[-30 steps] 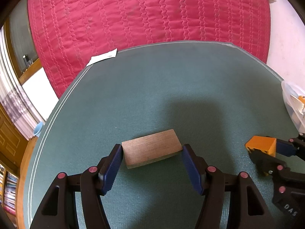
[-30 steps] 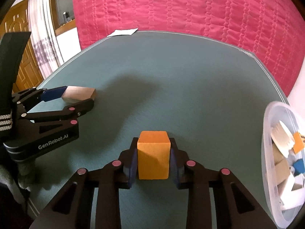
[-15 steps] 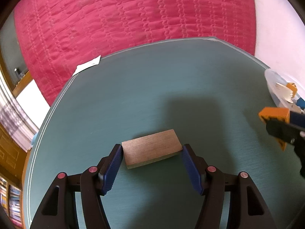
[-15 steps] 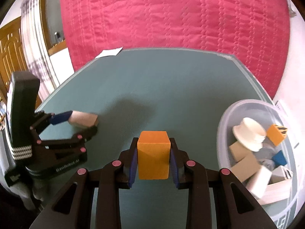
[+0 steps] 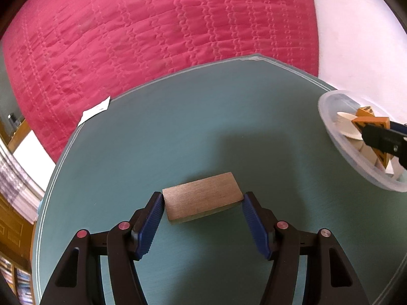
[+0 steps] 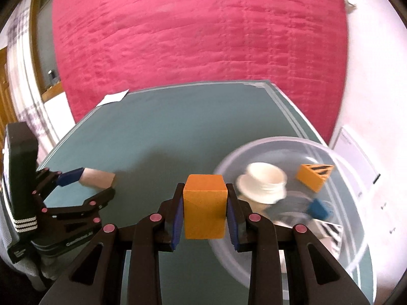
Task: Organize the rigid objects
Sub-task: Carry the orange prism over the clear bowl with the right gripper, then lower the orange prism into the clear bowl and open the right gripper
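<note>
Basically a teal-green table [image 5: 178, 132] w/ pale edge lines, pushed up against a bed under a quilted crimson cover [image 5: 152, 30]. A white paper slip [image 5: 95, 110] sits at the table's far-left corner; white wall on the right, wooden furniture and a pale curtain at the left edge (blurry). The left gripper [image 5: 202, 207] has its jaws pinching a flat wooden block [image 5: 202, 203] by its short ends, above the table. The right gripper [image 6: 204, 206] has its jaws pressed on an orange block [image 6: 205, 207], at the near rim of a clear plastic tub [image 6: 229, 164] on the table's right side. The tub holds a cream stepped piece [image 6: 264, 181], an orange striped wedge [image 6: 314, 176], a blue piece [image 6: 319, 208] and other bits, too blurred to name.
</note>
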`<state>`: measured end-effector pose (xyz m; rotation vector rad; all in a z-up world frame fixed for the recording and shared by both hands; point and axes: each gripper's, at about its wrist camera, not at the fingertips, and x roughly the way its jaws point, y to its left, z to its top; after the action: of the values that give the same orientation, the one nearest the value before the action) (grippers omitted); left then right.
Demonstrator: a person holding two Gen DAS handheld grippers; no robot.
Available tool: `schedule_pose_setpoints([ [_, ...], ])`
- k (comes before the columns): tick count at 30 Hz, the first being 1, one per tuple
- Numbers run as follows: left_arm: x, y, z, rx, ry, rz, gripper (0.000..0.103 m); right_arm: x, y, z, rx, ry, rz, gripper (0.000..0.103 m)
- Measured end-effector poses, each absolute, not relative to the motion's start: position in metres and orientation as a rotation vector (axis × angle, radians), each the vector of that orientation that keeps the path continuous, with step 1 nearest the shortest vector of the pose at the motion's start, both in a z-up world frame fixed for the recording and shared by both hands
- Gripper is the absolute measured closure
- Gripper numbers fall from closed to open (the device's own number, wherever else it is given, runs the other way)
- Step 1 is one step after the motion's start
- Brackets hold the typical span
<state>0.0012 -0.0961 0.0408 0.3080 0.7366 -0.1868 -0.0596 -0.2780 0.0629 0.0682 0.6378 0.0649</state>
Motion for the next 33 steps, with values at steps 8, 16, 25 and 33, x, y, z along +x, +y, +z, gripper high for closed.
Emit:
schedule_pose_setpoints([
  [8,0.0,-0.117,0.043,0.329,0.732,-0.219,0.036,-0.069,-0.329,0.066,0.144,0.617,-0.052,0.072],
  [16,0.001,-0.138,0.047,0.355,0.722,-0.255,0.036,-0.076,-0.376,0.064,0.234,0.607,-0.15,0.072],
  [25,0.001,-0.161,0.056,0.334,0.743,-0.354,0.036,-0.08,-0.408,0.063,0.361,0.58,-0.193,0.049],
  [33,-0.002,-0.183,0.066,0.338,0.732,-0.454,0.036,-0.089,-0.419,0.066,0.403,0.541,-0.242,0.049],
])
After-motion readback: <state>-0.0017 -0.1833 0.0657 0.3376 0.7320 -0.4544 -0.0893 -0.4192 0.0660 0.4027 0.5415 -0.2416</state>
